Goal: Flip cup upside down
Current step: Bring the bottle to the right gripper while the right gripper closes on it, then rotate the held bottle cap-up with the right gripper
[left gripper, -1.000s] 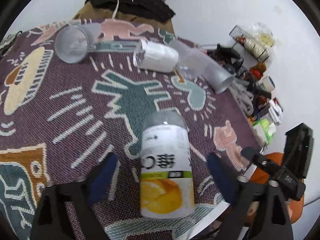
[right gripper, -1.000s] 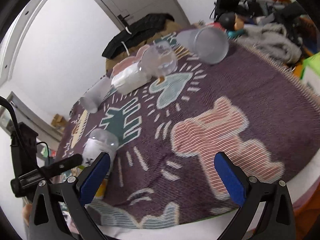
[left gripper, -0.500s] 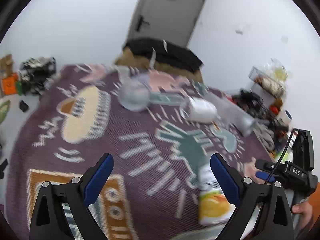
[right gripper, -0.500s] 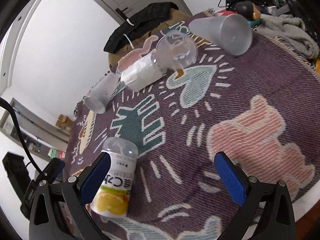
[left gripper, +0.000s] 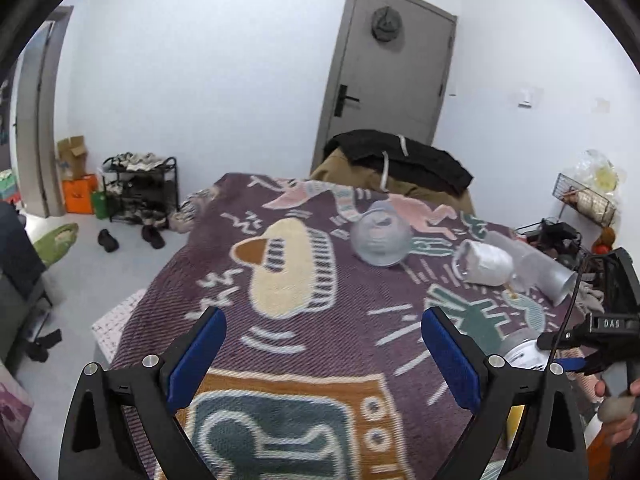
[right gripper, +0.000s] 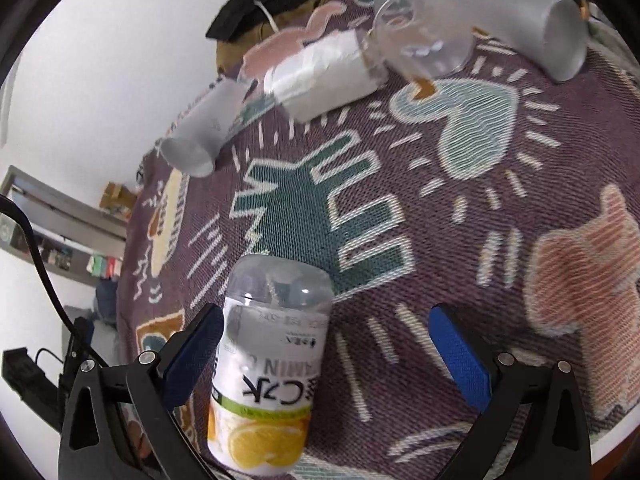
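A patterned purple rug (right gripper: 460, 220) covers the desk. The orange-label cup (right gripper: 268, 368) stands upside down near its front edge, just inside the left finger of the right tongs (right gripper: 326, 354), which gape wide. The left tongs (left gripper: 322, 354) are open too, holding nothing.

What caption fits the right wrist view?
Open right tongs near an upside-down orange-label cup on a patterned cloth.
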Tool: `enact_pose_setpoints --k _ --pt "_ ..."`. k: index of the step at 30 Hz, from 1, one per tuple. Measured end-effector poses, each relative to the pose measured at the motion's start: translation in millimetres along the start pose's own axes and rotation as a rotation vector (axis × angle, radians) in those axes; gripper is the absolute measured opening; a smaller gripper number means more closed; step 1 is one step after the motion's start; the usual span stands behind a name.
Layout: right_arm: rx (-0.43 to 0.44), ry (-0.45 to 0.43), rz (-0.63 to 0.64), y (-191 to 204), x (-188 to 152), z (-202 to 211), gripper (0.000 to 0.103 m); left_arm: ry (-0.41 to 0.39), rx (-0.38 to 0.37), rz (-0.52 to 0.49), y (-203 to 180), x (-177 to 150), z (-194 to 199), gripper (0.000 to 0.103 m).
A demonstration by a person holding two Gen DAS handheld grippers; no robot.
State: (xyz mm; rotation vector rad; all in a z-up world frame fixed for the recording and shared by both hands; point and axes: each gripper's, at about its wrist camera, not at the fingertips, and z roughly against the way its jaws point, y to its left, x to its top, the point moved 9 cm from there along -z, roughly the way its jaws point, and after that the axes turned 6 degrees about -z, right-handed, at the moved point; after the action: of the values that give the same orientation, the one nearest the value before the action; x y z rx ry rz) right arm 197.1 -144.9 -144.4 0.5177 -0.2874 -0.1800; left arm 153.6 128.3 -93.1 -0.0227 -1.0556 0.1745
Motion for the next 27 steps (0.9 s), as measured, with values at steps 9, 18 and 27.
enact_pose_setpoints --k 9,18,27 --pt "-0.058 0.115 0.031 18.6 0.7 -33.4 0.103 0.017 0.018 0.066 33.9 -13.4 2.1 0.098" --pt "-0.143 0.154 0.087 22.2 9.1 -40.7 0.077 -0.031 0.087 0.004 36.6 -6.3 17.5 0.098" --pt "-0.066 0.043 0.159 38.9 21.0 0.4 0.066 -0.047 0.093 -0.026 26.5 1.2 22.6 0.099"
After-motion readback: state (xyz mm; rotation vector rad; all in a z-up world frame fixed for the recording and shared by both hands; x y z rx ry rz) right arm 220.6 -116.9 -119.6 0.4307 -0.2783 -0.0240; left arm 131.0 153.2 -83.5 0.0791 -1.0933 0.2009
